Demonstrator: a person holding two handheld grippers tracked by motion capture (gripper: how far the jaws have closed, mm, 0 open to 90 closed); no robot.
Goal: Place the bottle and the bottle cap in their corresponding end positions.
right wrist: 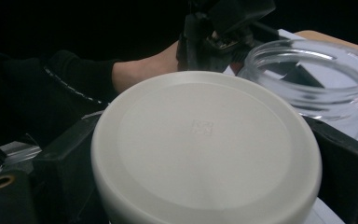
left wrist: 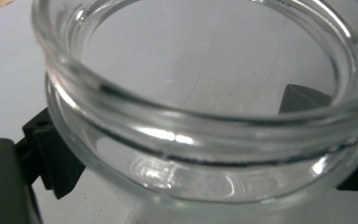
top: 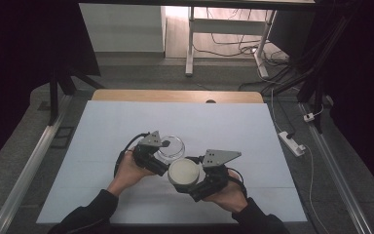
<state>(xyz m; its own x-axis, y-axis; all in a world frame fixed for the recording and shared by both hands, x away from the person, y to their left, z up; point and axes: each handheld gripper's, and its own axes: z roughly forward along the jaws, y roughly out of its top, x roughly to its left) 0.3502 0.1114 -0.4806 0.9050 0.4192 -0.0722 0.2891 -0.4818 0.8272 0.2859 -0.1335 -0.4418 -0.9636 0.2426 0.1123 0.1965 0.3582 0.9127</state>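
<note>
A clear, empty glass jar (top: 171,147) stands upright on the white table cover, just left of centre. My left gripper (top: 168,153) is shut on the jar, one jaw on each side of its wall. In the left gripper view the jar (left wrist: 205,140) is very close, with black fingers (left wrist: 51,158) pressed against the glass. My right gripper (top: 185,178) is shut on a round off-white lid (top: 184,174), held beside the jar and to its near right. In the right gripper view the lid (right wrist: 205,149) lies flat between the jaws, and the jar (right wrist: 317,79) is just beyond it.
The white cover (top: 126,126) spreads over the table, with a wooden edge (top: 175,95) at the far side. A power strip (top: 292,143) and cables lie on the floor to the right. Metal rails run along both sides of the table.
</note>
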